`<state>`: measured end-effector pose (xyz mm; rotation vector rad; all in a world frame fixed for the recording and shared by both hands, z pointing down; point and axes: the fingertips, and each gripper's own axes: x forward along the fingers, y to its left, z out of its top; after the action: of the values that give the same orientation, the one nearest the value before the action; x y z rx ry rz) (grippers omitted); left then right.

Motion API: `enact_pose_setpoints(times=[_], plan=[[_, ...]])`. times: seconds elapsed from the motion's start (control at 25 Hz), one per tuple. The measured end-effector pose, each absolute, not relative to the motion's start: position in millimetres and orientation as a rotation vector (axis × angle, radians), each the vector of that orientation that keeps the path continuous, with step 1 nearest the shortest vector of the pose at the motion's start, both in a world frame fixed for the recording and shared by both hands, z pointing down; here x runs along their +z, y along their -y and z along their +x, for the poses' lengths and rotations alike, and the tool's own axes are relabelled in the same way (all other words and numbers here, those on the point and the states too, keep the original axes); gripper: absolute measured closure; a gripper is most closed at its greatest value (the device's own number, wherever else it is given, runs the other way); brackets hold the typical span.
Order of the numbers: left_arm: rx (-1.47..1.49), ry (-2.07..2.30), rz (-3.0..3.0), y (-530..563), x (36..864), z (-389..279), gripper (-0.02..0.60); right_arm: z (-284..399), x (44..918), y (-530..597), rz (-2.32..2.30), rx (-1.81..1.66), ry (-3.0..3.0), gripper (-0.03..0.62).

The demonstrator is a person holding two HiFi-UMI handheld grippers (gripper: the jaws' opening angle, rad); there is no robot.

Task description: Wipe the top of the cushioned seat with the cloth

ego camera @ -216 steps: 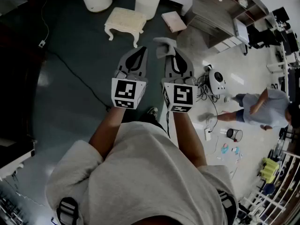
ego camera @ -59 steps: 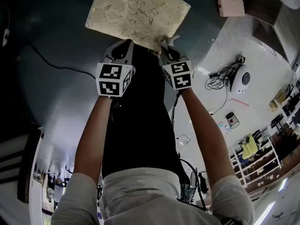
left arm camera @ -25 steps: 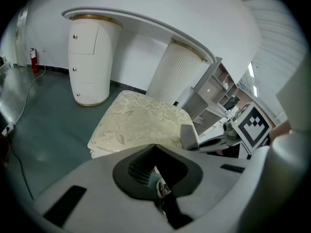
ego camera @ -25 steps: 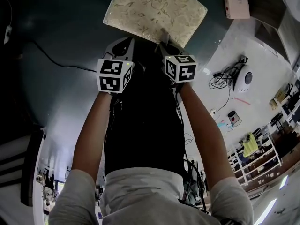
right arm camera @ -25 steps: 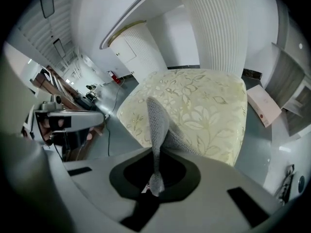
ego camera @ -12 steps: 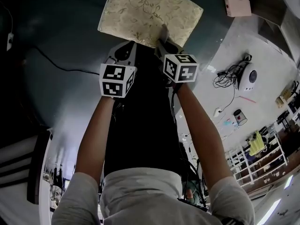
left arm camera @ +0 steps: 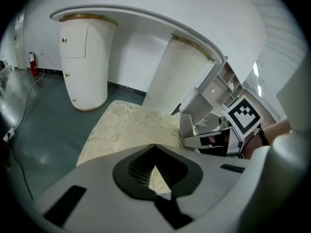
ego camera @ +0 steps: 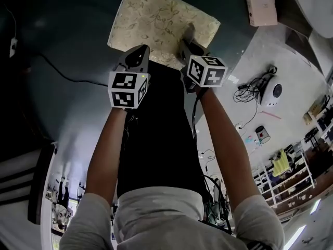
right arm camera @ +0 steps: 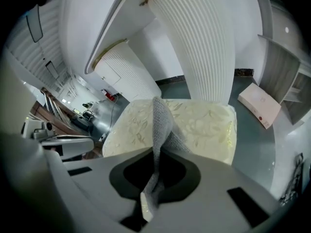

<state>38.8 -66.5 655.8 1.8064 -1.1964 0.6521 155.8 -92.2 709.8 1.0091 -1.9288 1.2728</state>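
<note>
Right gripper (ego camera: 186, 45): jaws clamped on grey cloth (right arm camera: 162, 123), over the lower right edge of the floral cushioned seat (ego camera: 156, 20), top centre of head view. Left gripper (ego camera: 140, 51): jaws together, empty, at the seat's lower edge. Best approach, probably: press the cloth flat and sweep overlapping strokes across the whole top.

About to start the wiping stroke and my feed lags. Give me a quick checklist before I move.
1. Grip of right gripper on cloth: ok, jaws shut on it.
2. Cloth above cushioned seat: ok, over its near right part.
3. Cloth pressing on the seat: cannot tell.
4. Path free of left gripper: ok, it is shut, empty, at the seat's near edge.
5. Seat top free of other things: ok.
</note>
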Motion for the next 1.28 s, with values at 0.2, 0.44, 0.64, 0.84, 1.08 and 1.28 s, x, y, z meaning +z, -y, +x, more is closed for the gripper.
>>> enact_pose_setpoints(times=[0.2,0.44,0.64,0.84,1.08,1.28], plan=[[0.629,1.209,1.795,82,657,47,0.569,170,712,122,1.016,1.249,1.925,0.574],[0.610,1.225,1.763,82,664,48,0.568,171,713,138,0.959,1.178,1.948,0.574],[0.591,1.260,1.729,87,665,40,0.568,176,712,154,0.947,1.140,1.952,0.574],[0.579,1.290,1.702,95,663,35,0.569,180,709,173,0.945,1.094,1.959,0.574],[0.562,1.332,1.675,102,660,30,0.569,194,711,209,0.854,0.702,1.915,0.574],[0.548,1.373,1.646,102,659,15,0.569,177,715,220,0.661,0.466,1.895,0.574]])
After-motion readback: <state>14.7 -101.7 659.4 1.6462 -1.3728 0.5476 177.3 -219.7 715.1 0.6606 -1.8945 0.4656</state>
